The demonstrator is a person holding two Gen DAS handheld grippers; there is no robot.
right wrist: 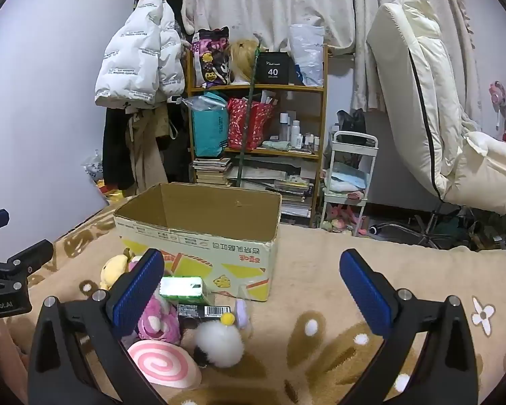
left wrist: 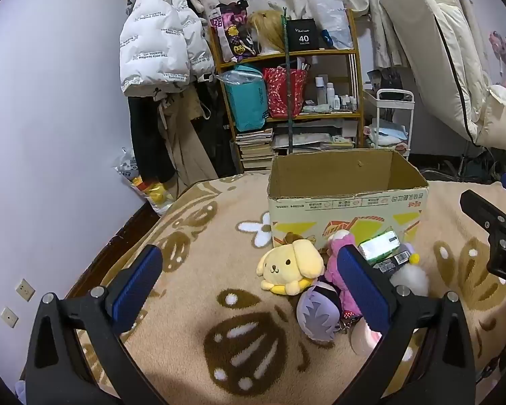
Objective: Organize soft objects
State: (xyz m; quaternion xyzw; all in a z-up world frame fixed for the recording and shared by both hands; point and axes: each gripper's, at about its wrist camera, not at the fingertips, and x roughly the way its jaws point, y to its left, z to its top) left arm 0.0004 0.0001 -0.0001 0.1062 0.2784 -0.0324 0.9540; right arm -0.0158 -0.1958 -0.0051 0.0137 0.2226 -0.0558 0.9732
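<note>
A pile of soft toys lies on the beige blanket in front of an open, empty cardboard box (left wrist: 347, 199) (right wrist: 199, 236). It holds a yellow dog plush (left wrist: 290, 265) (right wrist: 113, 268), a pink plush (left wrist: 337, 270) (right wrist: 158, 317), a purple-haired plush (left wrist: 317, 314), a white pompom plush (left wrist: 410, 278) (right wrist: 219, 341) and a pink swirl cushion (right wrist: 163, 362). A green carton (left wrist: 379, 244) (right wrist: 182, 288) and a black barcode pack (right wrist: 202, 312) lie among them. My left gripper (left wrist: 249, 290) is open above the blanket, left of the pile. My right gripper (right wrist: 253, 293) is open, just right of the pile.
A wooden shelf (left wrist: 293, 84) with bags, bottles and books stands behind the bed, with a white jacket (left wrist: 155, 40) hung to its left. A white cart (right wrist: 349, 182) and a folded mattress (right wrist: 431, 118) stand at the right. The bed's dark edge (left wrist: 118, 236) runs along the left.
</note>
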